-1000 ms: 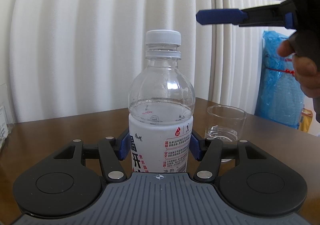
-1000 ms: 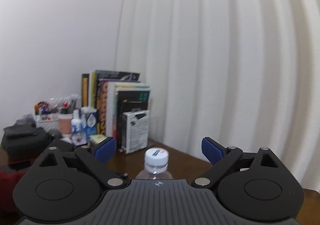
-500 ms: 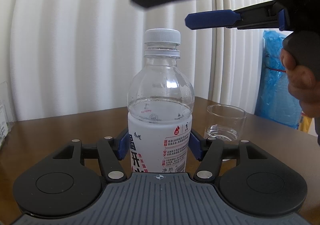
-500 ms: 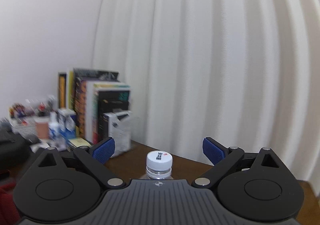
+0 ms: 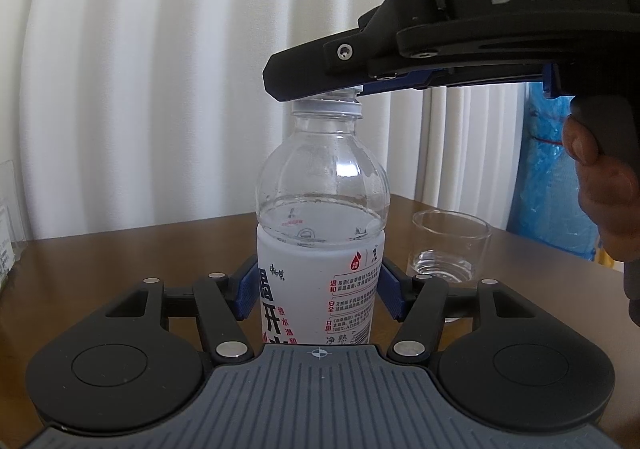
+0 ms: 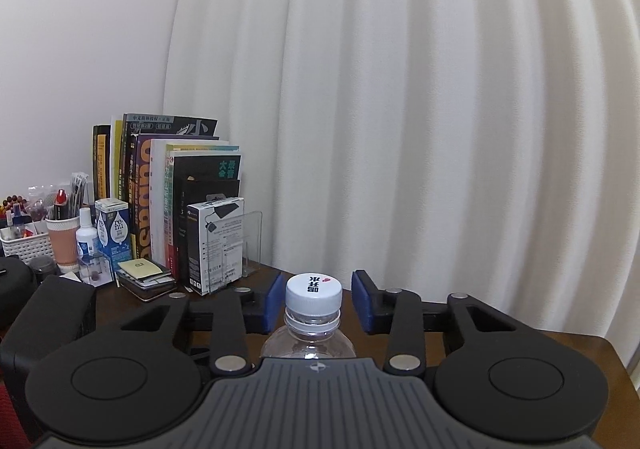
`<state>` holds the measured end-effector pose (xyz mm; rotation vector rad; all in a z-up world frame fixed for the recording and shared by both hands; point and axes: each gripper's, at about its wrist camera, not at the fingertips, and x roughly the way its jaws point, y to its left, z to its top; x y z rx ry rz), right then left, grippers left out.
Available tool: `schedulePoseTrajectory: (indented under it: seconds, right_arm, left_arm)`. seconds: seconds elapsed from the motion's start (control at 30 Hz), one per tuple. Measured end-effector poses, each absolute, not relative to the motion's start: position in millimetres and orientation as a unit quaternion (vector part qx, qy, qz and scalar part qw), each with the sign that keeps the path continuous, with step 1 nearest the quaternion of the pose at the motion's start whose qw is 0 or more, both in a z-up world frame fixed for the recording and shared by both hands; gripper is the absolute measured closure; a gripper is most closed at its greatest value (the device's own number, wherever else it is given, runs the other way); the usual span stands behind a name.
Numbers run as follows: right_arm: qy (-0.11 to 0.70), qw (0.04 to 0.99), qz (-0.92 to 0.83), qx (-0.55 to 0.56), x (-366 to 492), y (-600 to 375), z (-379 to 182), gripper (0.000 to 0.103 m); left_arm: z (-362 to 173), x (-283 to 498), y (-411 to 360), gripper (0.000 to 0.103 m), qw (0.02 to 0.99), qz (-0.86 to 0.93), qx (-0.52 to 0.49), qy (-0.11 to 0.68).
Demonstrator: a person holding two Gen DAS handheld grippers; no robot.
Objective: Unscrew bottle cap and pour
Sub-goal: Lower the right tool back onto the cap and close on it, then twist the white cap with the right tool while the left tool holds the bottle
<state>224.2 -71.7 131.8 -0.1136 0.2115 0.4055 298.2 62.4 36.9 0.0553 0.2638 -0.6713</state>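
Plastic bottle [image 5: 320, 217] looked light and slippery; left tongs [image 5: 318, 287] pinched its label, while right tongs [image 6: 317, 303] stood spread around the ridged cap [image 6: 313, 293].

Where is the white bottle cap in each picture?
Left wrist view: the cap is near the top middle, mostly hidden behind the right gripper's black finger; only its lower edge peeks out.
Right wrist view: the cap is low in the middle, between the right gripper's two blue pads, with a small gap on each side.
Shared landmark: the bottle, whose clear neck sits right under the cap in both views.
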Motion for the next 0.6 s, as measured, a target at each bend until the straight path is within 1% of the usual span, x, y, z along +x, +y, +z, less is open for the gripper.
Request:
schedulePoseTrajectory:
  seconds: [0.03,0.23,0.6]
  right_arm:
    - [0.105,0.972,0.204,-0.056,224.4,-71.7,132.0,0.071]
    - [0.110,0.964,0.234,-0.061,227.2,-78.5,134.9,0.071]
    - [0.153,0.894,0.414,-0.081,265.9,-118.9,151.1,0.071]
  left_arm:
    - [36.9,297.9,61.5,0.043,0.935,-0.328,0.028,0.128]
    - [37.0,299.4,60.5,0.045,0.935,-0.330,0.029,0.127]
    - [35.6,300.6,58.9,0.045,0.933,-0.336,0.034,0.126]
